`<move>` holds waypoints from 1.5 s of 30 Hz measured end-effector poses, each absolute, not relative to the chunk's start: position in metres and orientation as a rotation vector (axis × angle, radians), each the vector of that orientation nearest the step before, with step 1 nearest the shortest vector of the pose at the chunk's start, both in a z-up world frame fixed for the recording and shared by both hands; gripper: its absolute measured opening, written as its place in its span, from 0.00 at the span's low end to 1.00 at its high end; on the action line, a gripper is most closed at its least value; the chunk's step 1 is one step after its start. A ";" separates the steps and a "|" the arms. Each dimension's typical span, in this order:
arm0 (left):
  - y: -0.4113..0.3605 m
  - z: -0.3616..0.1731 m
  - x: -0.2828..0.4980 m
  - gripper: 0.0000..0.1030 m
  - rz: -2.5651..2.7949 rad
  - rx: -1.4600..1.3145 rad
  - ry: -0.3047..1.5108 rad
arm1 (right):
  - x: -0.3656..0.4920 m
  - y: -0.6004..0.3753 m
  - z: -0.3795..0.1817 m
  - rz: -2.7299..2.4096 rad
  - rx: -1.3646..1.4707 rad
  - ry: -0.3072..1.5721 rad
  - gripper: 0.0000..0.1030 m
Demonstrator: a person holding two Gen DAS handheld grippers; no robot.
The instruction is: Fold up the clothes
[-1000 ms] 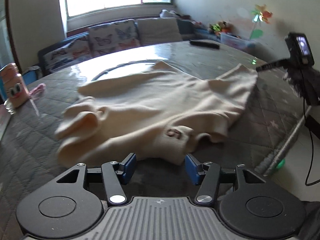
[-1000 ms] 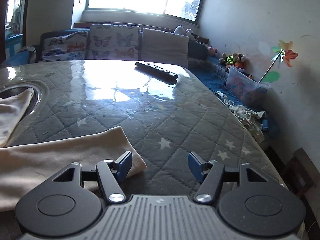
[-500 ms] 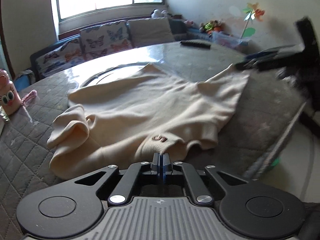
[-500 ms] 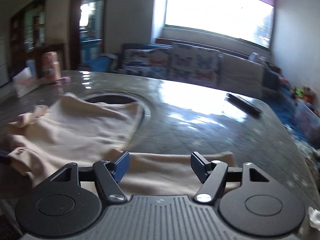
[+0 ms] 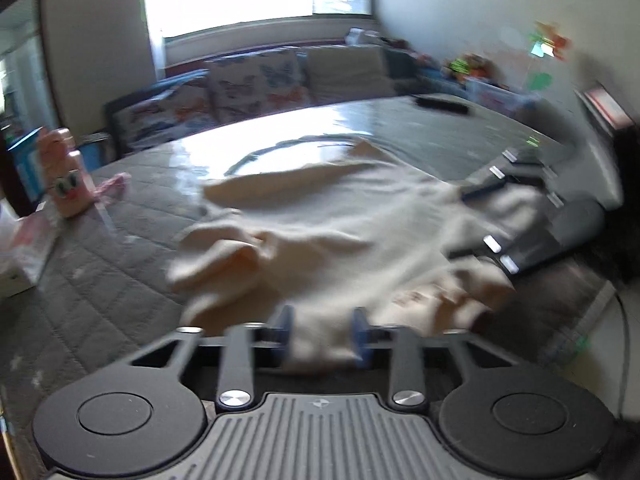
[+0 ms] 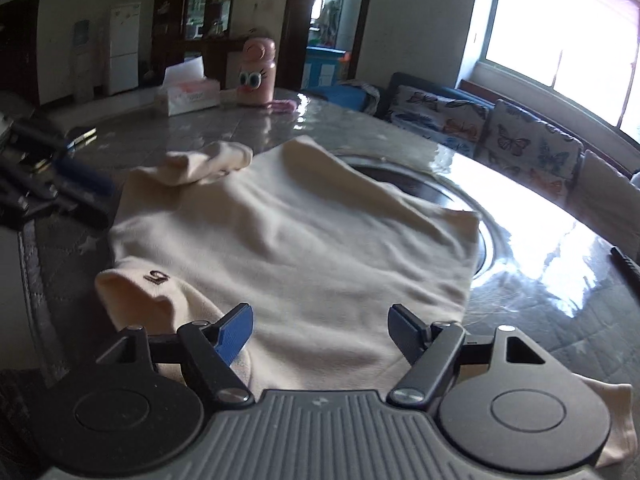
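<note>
A cream shirt point(image 6: 288, 240) with a small dark logo point(image 6: 157, 278) lies spread on the table's grey quilted cover point(image 5: 100, 272). My left gripper point(image 5: 322, 332) is at the shirt's near edge. Its jaws are opening, and a fold of cream cloth sits loosely between the blue pads. From the right wrist view it shows at the far left point(image 6: 72, 176). My right gripper point(image 6: 320, 332) hovers over the shirt's other side, its jaws wide and still opening, with nothing gripped. The blurred left wrist view shows it at the right point(image 5: 486, 220).
A pink bottle with cartoon eyes point(image 6: 256, 72) and a tissue box point(image 6: 188, 94) stand at one end of the table. A round glass disc point(image 6: 440, 184) lies partly under the shirt. A black remote point(image 5: 440, 104) lies near the far edge, with a cushioned sofa point(image 6: 520, 140) beyond.
My left gripper shut at the shirt's hem, then opened with cloth between its pads. My right gripper swung round from facing the remote to facing across the shirt, opening wider.
</note>
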State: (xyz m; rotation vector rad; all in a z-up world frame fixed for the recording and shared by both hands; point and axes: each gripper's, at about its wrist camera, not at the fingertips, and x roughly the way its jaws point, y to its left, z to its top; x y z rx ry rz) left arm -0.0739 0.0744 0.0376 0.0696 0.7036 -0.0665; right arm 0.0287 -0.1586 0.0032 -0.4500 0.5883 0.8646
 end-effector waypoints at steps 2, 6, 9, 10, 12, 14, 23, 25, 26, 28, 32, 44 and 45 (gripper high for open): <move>0.091 0.037 -0.063 0.46 -0.007 0.012 0.697 | 0.030 -0.156 -0.001 0.878 -0.447 0.607 0.74; 0.124 0.035 -0.042 0.47 0.112 -0.106 0.687 | 0.031 -0.157 -0.004 0.884 -0.434 0.625 0.76; 0.152 0.031 -0.031 0.47 0.191 -0.208 0.696 | 0.034 -0.157 -0.004 0.885 -0.424 0.637 0.77; 0.159 0.029 -0.029 0.47 0.199 -0.238 0.697 | 0.034 -0.157 -0.004 0.885 -0.422 0.640 0.77; 0.169 0.026 -0.024 0.48 0.204 -0.294 0.702 | 0.035 -0.157 -0.005 0.887 -0.418 0.645 0.77; 0.179 0.022 -0.020 0.48 0.210 -0.350 0.706 | 0.037 -0.157 -0.005 0.886 -0.412 0.652 0.78; 0.189 0.008 -0.009 0.09 0.163 -0.408 0.707 | 0.041 -0.157 -0.006 0.879 -0.397 0.671 0.79; 0.191 0.013 -0.013 0.06 0.177 -0.386 0.676 | 0.041 -0.156 -0.006 0.879 -0.402 0.670 0.79; 0.194 0.017 -0.017 0.06 0.197 -0.370 0.657 | 0.041 -0.156 -0.006 0.878 -0.405 0.670 0.79; 0.203 0.025 -0.024 0.05 0.253 -0.334 0.626 | 0.042 -0.155 -0.006 0.878 -0.407 0.672 0.79; 0.224 0.033 -0.038 0.05 0.394 -0.245 0.599 | 0.042 -0.155 -0.006 0.879 -0.412 0.674 0.79; 0.266 0.003 -0.080 0.06 0.614 -0.186 0.711 | 0.047 -0.152 -0.004 0.889 -0.424 0.703 0.79; 0.267 0.003 -0.081 0.06 0.612 -0.183 0.716 | 0.048 -0.151 -0.004 0.893 -0.425 0.709 0.79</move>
